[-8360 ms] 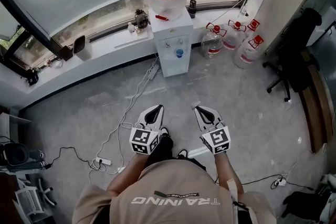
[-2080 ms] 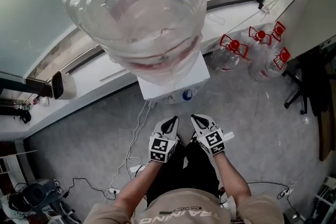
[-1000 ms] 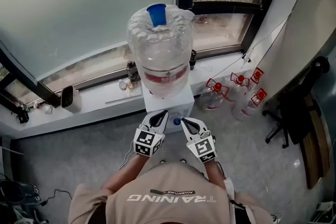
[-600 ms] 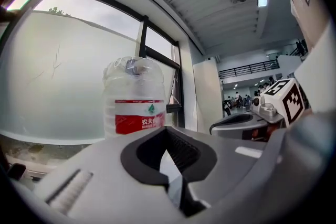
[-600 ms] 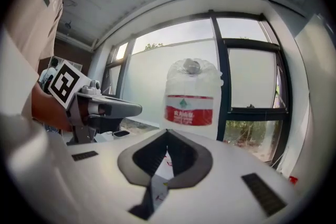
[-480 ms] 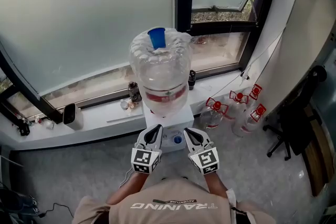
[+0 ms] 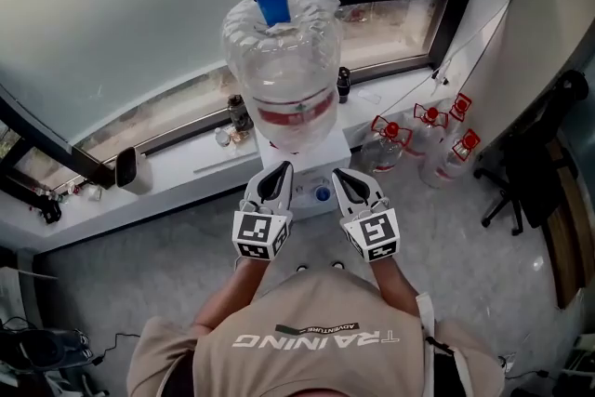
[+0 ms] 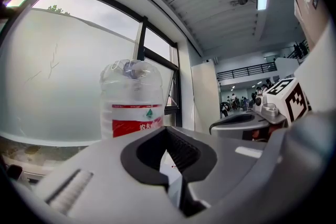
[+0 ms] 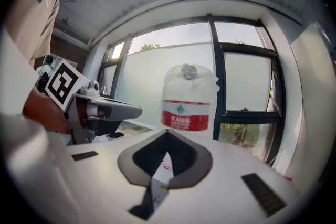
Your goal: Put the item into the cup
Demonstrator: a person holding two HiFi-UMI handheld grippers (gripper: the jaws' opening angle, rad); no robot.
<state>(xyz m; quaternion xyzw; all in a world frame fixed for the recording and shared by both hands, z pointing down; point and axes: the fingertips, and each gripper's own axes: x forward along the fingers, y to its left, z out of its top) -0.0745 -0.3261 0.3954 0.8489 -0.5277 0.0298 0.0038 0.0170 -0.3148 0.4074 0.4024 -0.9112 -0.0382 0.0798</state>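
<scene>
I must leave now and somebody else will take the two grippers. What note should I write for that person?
Left gripper: shut, empty.
Right gripper: shut, empty.
Both point toward the water dispenser.
A blue cup stands on top of the big bottle.
No item is picked up; which item is meant, I cannot tell.
To do: find it, grasp it, put it into the cup.

I see a grey speckled floor [image 7: 465, 242] below, a wide frosted window [image 7: 139, 5] from ten to twelve o'clock, a white sill [image 7: 177, 174] under it, and a dark office chair [image 7: 530, 153] at three o'clock.
</scene>
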